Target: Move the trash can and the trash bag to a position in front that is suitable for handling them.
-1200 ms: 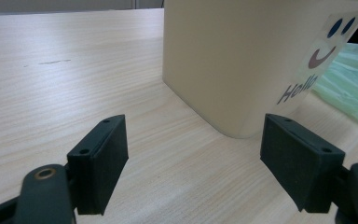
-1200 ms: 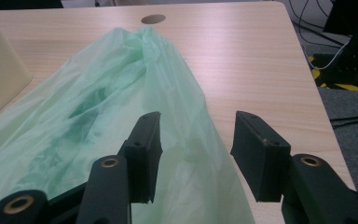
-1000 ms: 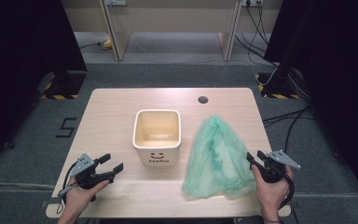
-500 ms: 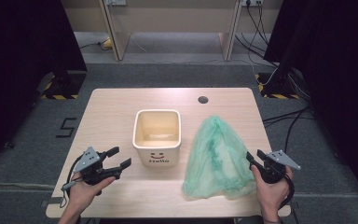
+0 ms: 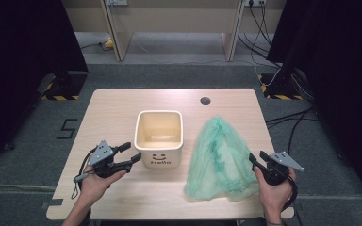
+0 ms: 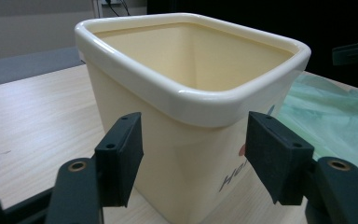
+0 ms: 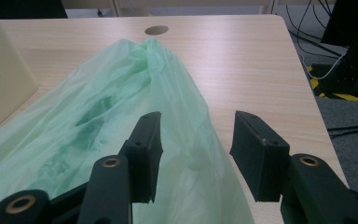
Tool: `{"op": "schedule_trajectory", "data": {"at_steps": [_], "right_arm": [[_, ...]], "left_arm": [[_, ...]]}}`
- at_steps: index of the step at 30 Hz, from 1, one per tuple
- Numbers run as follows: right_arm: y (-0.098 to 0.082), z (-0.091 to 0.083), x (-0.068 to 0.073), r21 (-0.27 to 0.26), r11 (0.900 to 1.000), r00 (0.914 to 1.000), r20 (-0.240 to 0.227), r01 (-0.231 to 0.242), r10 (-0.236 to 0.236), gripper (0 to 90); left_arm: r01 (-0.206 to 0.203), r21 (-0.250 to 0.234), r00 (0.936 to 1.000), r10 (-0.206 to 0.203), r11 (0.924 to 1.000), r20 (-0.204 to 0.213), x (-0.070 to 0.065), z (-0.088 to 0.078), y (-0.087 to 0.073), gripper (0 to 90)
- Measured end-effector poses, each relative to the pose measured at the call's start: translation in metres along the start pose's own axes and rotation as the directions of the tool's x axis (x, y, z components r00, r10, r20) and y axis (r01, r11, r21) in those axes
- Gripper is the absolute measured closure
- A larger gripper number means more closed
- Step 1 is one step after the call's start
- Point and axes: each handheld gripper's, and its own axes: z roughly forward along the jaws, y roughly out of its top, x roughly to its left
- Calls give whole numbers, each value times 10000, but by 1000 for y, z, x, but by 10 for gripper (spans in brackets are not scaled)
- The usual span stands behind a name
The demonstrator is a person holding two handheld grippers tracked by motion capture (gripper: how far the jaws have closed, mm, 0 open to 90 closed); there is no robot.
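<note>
Left gripper (image 5: 128, 157) sits at the near-left corner of the cream square plastic bin with the "Hello" smiley print (image 5: 159, 136). Its jaws have just been closing and now straddle that corner; pads look short of the wall, though contact is hard to judge from this angle. Risk: a bite on a rounded corner can slip, or shove the bin sideways into the bag.

Right gripper (image 5: 259, 161) hangs at the right edge of the translucent green plastic bag (image 5: 221, 162), jaws apart, film just inside the left pad, nothing pinched. Risk: thin film may bunch, so only one layer gets caught and the mouth stays shut.

Bin stands mid-table, bag flat just to its right. Pale wooden table (image 5: 122, 106) is otherwise bare; a round cable hole (image 5: 205, 100) lies near the far edge. Nothing blocks either approach.
</note>
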Motion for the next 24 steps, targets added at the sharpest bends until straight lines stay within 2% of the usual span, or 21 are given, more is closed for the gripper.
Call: {"op": "schedule_trajectory", "data": {"at_steps": [5,12,15,17,21,24], "right_arm": [[0,0,0,11,10000,10000,-32,-9,9,523],[0,1,0,9,10000,10000,-41,-22,22,522],[0,0,0,12,10000,10000,-38,-26,26,521],[0,0,-1,-11,10000,10000,-35,-27,27,520],[-1,0,-1,-23,10000,10000,-65,-49,49,520],[0,1,0,28,10000,10000,-82,1,-1,520]], "left_arm": [[-342,70,9994,343,9994,-36,-3,8,1,380],[-407,135,9991,406,9991,79,-2,15,4,390],[-313,171,9994,311,9994,120,-1,17,6,386],[-100,215,9998,96,9997,176,0,14,7,342],[27,445,10000,-27,9990,0,1,3,10,279],[195,545,9998,-198,9983,46,1,-4,16,278]]}}
